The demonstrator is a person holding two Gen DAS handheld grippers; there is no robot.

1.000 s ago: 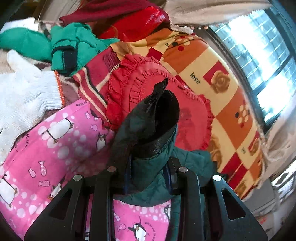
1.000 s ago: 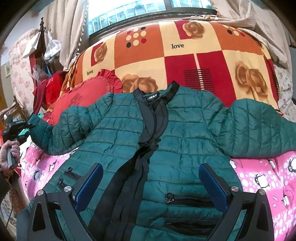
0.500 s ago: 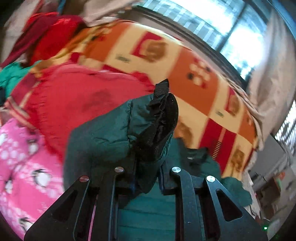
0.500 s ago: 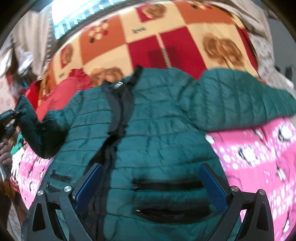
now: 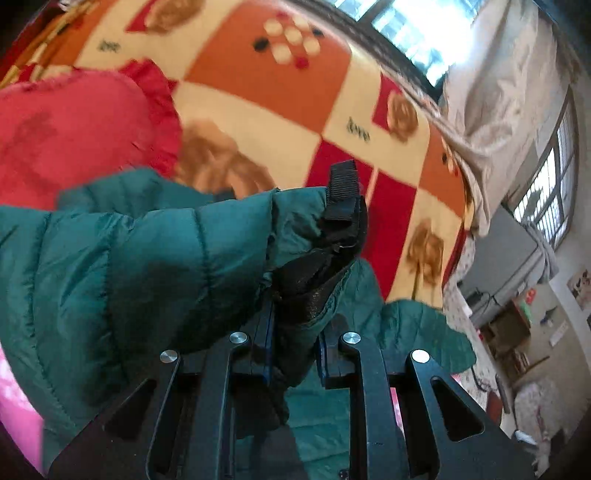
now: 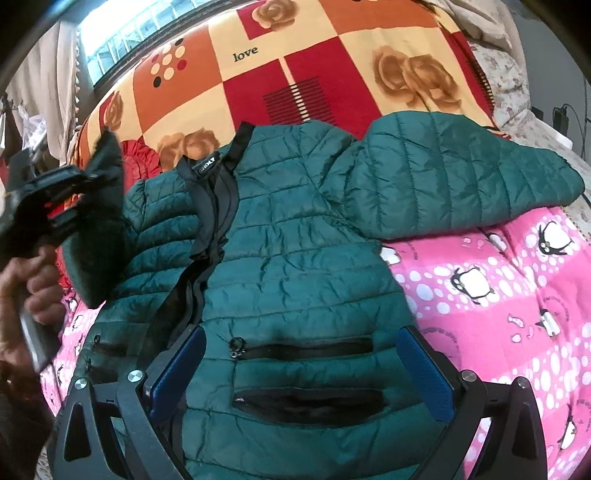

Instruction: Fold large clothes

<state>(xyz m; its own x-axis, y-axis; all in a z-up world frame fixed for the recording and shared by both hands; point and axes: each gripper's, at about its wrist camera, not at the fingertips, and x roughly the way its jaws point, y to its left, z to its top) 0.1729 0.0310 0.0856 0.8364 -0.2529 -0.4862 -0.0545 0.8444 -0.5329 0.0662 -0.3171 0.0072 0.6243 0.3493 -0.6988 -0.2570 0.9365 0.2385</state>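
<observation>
A dark green quilted jacket (image 6: 295, 266) lies face up on the bed, front open, collar toward the window. Its right sleeve (image 6: 461, 173) lies spread out to the side. My left gripper (image 5: 293, 350) is shut on the cuff of the other sleeve (image 5: 317, 266) and holds it lifted above the jacket's left side; that sleeve (image 5: 129, 280) hangs back to the left. In the right wrist view the left gripper (image 6: 62, 192) shows at the left edge in a hand. My right gripper (image 6: 301, 373) is open and empty, hovering over the jacket's lower front by the pocket zips (image 6: 306, 349).
The jacket rests on a pink penguin-print sheet (image 6: 498, 295). Behind it lies an orange, red and cream checked blanket (image 6: 258, 66) and a red frilled cushion (image 5: 74, 125). A window (image 5: 424, 26) and curtain (image 5: 498, 92) are beyond; room clutter stands at the far right.
My left gripper has lifted the sleeve cuff and swung it right, from over the pink sheet toward the jacket body. My right gripper has moved lower over the jacket's pockets, still open.
</observation>
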